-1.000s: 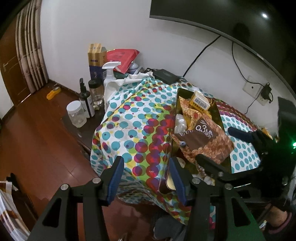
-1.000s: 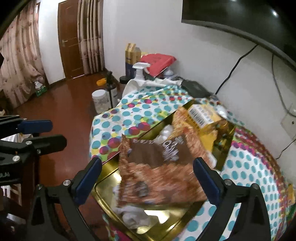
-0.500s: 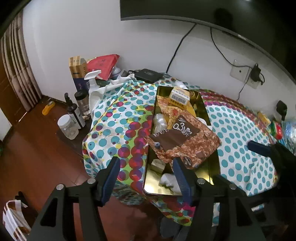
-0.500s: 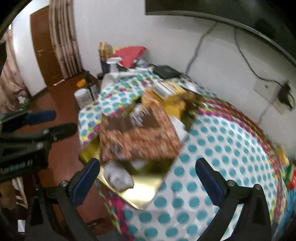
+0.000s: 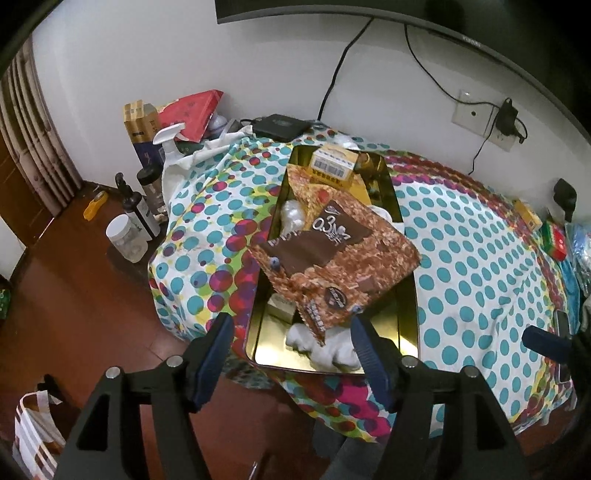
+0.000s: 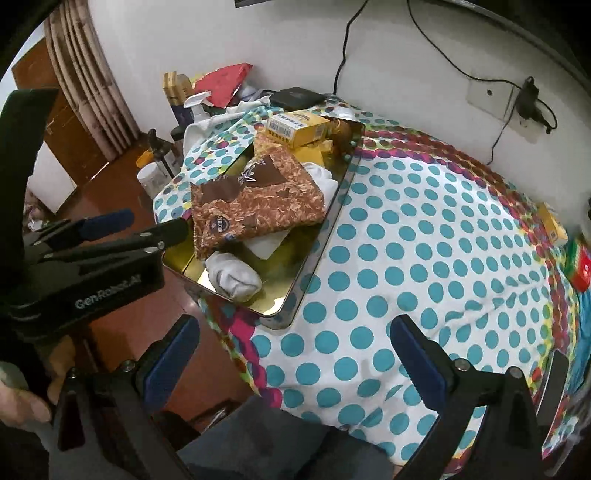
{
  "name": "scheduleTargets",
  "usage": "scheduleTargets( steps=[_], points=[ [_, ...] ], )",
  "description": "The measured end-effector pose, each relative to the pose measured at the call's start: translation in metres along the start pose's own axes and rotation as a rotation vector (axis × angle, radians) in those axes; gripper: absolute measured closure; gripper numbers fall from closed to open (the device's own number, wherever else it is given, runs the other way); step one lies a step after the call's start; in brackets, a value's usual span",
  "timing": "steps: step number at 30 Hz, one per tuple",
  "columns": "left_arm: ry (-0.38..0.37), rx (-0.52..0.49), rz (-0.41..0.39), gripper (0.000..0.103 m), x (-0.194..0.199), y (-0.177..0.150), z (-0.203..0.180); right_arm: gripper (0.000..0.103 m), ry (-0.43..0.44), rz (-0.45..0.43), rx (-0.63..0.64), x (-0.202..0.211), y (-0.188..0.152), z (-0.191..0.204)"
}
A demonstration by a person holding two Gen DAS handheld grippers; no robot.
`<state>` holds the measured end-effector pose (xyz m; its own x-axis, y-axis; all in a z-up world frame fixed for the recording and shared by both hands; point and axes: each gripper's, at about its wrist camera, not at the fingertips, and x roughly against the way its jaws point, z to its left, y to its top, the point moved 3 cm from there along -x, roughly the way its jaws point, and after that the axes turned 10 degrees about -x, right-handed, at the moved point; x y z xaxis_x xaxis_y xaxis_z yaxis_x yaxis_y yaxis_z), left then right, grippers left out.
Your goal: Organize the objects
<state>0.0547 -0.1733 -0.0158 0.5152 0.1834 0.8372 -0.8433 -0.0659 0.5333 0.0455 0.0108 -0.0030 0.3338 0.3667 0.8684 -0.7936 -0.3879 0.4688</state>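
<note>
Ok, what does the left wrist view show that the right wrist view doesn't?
Only the left wrist view shows the striped bag on the floor and the TV's lower edge.

Only the right wrist view shows the brown door, a hand and the left tool from the side.

Both show the gold tray with the brown snack bag, yellow box and white socks on the dotted cloth.
</note>
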Motion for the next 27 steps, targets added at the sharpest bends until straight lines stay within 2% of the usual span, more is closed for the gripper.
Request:
scheduleTargets(
  steps=[5,10,21,27],
  points=[
    [0.023,-0.028,0.014,0.036,0.001,0.001,-0.009,0.0,-0.057,0.029,-0.009,-0.003,-0.001,-0.005],
    [0.007,-0.02,0.022,0.036,0.004,0.001,-0.013,0.0,-0.058,0.065,-0.015,-0.002,-0.002,-0.004],
    [0.065,-0.034,0.043,0.036,0.008,0.006,-0.015,0.0,-0.035,0.103,-0.018,-0.01,0.0,0.004],
    [0.054,-0.014,0.06,0.036,0.003,0.007,-0.014,0.0,-0.058,0.113,-0.007,-0.012,-0.001,0.005]
  ],
)
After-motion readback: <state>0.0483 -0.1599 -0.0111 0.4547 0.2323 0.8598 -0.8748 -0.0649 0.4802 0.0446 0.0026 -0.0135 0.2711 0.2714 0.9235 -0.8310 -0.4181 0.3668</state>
